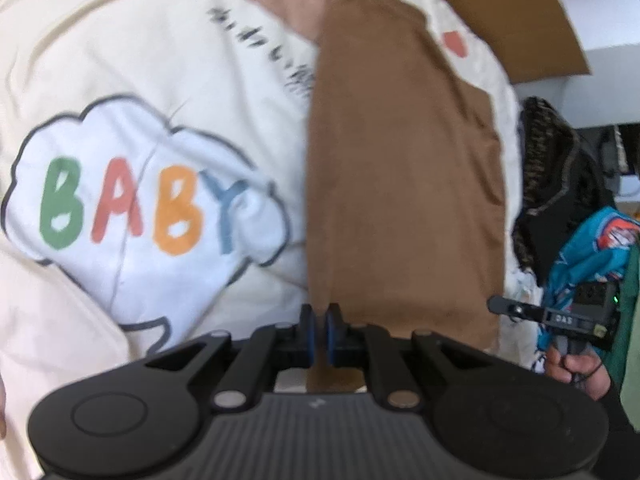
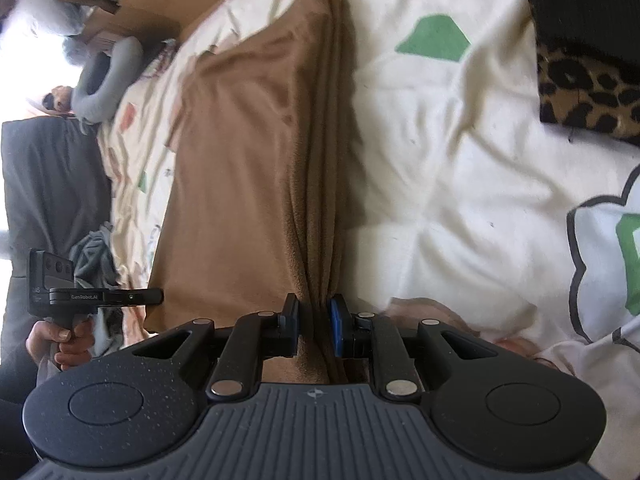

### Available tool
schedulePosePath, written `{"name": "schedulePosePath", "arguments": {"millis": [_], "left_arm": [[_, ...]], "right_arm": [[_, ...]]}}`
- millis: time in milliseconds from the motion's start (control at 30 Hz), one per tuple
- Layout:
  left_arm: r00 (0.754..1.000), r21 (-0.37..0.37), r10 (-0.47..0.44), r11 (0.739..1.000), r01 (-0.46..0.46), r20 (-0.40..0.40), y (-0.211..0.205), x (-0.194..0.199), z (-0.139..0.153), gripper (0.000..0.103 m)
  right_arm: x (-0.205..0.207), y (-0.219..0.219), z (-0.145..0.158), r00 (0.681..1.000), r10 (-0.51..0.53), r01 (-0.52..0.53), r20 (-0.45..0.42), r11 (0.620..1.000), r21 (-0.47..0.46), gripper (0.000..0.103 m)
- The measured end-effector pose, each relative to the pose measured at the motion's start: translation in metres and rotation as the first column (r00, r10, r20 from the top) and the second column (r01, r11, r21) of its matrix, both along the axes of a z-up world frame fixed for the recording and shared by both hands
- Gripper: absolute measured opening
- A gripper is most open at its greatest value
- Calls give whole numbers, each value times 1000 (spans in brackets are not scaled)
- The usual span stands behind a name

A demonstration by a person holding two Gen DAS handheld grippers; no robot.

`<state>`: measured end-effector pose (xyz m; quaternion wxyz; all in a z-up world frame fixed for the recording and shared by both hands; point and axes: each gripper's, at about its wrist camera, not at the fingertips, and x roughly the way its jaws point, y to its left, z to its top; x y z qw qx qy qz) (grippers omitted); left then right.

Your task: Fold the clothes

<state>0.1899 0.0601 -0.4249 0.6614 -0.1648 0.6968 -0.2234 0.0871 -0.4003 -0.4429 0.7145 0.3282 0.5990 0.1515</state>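
A brown garment [image 1: 400, 184] lies folded lengthwise on a cream bedcover [image 1: 168, 64]. My left gripper [image 1: 320, 314] is shut on the garment's near edge, and the blue pads [image 1: 330, 332] stand almost together with cloth between them. In the right wrist view the same brown garment [image 2: 240, 168] runs away from me. My right gripper [image 2: 314, 306] is shut on a bunched fold at its near end. The cloth is pinched between the pads [image 2: 336, 328]. Each view shows the other gripper off to the side, held in a hand [image 1: 576, 368] [image 2: 60, 340].
The bedcover carries a "BABY" cloud print [image 1: 132, 208]. A cardboard box [image 1: 516, 12] lies beyond the bed. Dark patterned clothing [image 1: 552, 176] and a teal garment [image 1: 592, 248] are piled on one side. A leopard-print cloth [image 2: 588, 88] and a grey neck pillow [image 2: 104, 76] lie near the edges.
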Motion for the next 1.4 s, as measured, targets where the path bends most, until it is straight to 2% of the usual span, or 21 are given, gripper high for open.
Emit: {"name": "schedulePosePath", "arguments": {"millis": [67, 100, 200, 300, 333, 400, 633, 767, 1000, 1167, 1233, 1400], "left_arm": [[1000, 33, -7, 999, 6, 18, 1, 2, 3, 20], [1000, 28, 1, 1000, -2, 27, 2, 3, 6, 29], [998, 11, 31, 999, -32, 57, 2, 12, 12, 42], [995, 14, 49, 999, -51, 92, -1, 25, 16, 42], [993, 11, 55, 998, -56, 105, -2, 28, 17, 42], [990, 11, 58, 998, -60, 126, -4, 36, 16, 45], [980, 16, 73, 997, -77, 184, -15, 60, 14, 45], [974, 12, 82, 996, -87, 210, -21, 74, 11, 45], [967, 3, 109, 994, -113, 232, -27, 92, 3, 45], [964, 3, 110, 993, -114, 241, -36, 105, -3, 45], [963, 2, 105, 994, -109, 248, -39, 110, -5, 45], [956, -27, 119, 993, -116, 269, -43, 123, -10, 45]], "right_arm": [[0, 0, 2, 1000, 1, -1, 5, 1000, -14, 23], [1, 0, 4, 1000, 6, -6, 16, 1000, -26, 24], [5, -3, 11, 999, 11, -8, 50, 998, -61, 37], [13, -11, 18, 997, -12, 18, 80, 997, -76, 39], [16, -14, 20, 995, -22, 29, 93, 997, -78, 43], [24, -19, 23, 992, -40, 50, 122, 995, -81, 43], [57, -29, 24, 980, -78, 95, 181, 992, -85, 45], [73, -30, 20, 973, -105, 126, 206, 988, -89, 55], [92, -34, 2, 968, -166, 178, 190, 983, -53, 55], [106, -37, -14, 959, -224, 220, 172, 974, 44, 58], [111, -37, -20, 959, -229, 224, 166, 973, 50, 61], [122, -41, -31, 954, -259, 250, 151, 965, 81, 61]]}}
